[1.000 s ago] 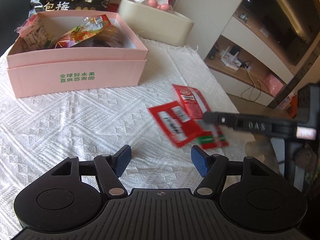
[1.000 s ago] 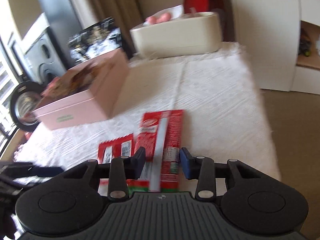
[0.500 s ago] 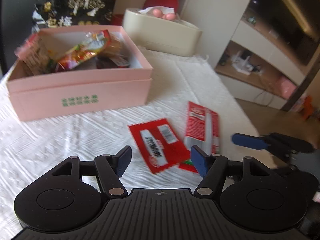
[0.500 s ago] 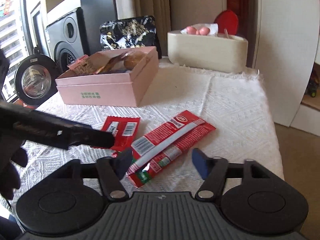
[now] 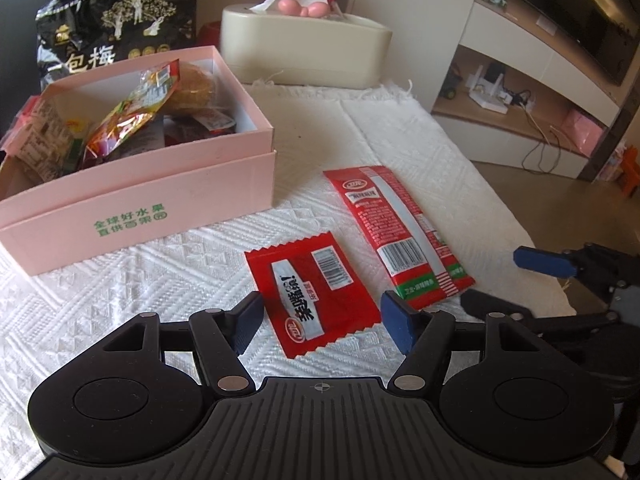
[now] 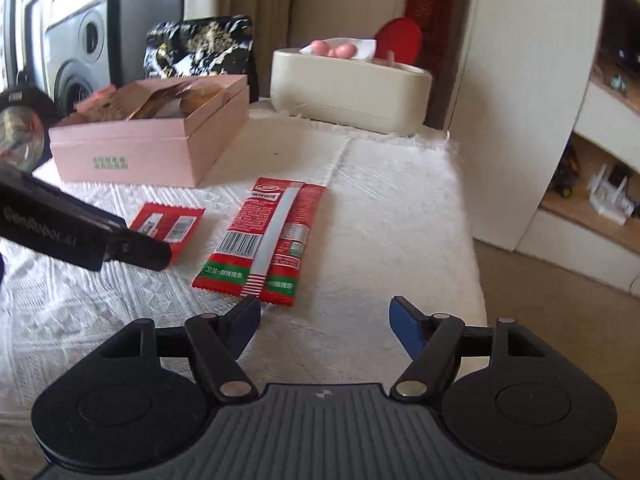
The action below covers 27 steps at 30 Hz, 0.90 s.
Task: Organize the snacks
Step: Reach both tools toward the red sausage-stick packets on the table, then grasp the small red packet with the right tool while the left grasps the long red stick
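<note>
Red packets: two on the white cloth [image 5: 120, 292], a small one [image 5: 312, 292] and a long one [image 5: 400, 236], lying beside each other.
Pink box [image 5: 152, 200]: one, holding snacks.
Left gripper [image 5: 320, 318]: jaws apart, the small packet between them, untouched.
Right gripper [image 6: 324, 324]: jaws apart, just opened, empty.
Behind: one black bag [image 5: 116, 36], one cream tissue box [image 5: 308, 48].

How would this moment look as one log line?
left gripper: open over small red packet | right gripper: open, empty | long red packet: on cloth

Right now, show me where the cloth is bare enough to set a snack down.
Bare cloth runs right of the long packet up to the tissue box. More lies in front of the pink box. It is crowded around the small packet, beside the left gripper.
</note>
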Each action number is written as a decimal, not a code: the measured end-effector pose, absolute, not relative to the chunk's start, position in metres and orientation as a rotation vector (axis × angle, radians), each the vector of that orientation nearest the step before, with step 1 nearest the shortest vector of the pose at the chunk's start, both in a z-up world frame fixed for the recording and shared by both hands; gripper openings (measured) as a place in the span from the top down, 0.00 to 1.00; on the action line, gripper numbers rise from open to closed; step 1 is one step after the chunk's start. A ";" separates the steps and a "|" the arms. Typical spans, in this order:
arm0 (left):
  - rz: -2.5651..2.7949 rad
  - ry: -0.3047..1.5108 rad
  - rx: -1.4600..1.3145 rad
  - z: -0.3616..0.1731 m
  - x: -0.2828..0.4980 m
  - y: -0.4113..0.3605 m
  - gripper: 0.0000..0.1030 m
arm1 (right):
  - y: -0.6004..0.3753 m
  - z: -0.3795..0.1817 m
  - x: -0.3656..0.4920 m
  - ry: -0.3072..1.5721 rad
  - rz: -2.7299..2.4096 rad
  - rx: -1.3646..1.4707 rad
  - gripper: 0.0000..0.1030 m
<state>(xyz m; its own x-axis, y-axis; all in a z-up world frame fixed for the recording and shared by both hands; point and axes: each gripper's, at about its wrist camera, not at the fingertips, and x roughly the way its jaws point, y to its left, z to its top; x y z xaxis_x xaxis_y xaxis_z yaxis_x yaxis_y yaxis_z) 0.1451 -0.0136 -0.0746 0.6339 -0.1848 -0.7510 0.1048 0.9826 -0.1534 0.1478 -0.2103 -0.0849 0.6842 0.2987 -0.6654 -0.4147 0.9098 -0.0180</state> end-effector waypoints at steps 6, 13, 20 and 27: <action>-0.069 0.812 -0.009 -0.060 0.134 0.000 0.32 | -0.190 -0.071 0.145 0.678 0.535 -0.089 0.30; 0.013 0.771 -0.103 -0.046 0.127 0.042 0.32 | -0.123 -0.074 0.154 0.708 0.661 -0.101 0.30; 0.014 0.780 -0.166 -0.052 0.127 0.055 0.32 | -0.106 -0.084 0.169 0.754 0.618 -0.102 0.34; 0.002 0.797 -0.215 -0.059 0.133 0.054 0.32 | -0.099 -0.086 0.161 0.728 0.652 -0.186 0.32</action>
<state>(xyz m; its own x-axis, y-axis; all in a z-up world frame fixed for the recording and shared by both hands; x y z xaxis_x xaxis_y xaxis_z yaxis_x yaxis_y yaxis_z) 0.1326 0.0538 -0.0594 0.6997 -0.0795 -0.7100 -0.0824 0.9782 -0.1906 0.1607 -0.0991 -0.0857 0.5607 0.4869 -0.6697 -0.6117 0.7887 0.0612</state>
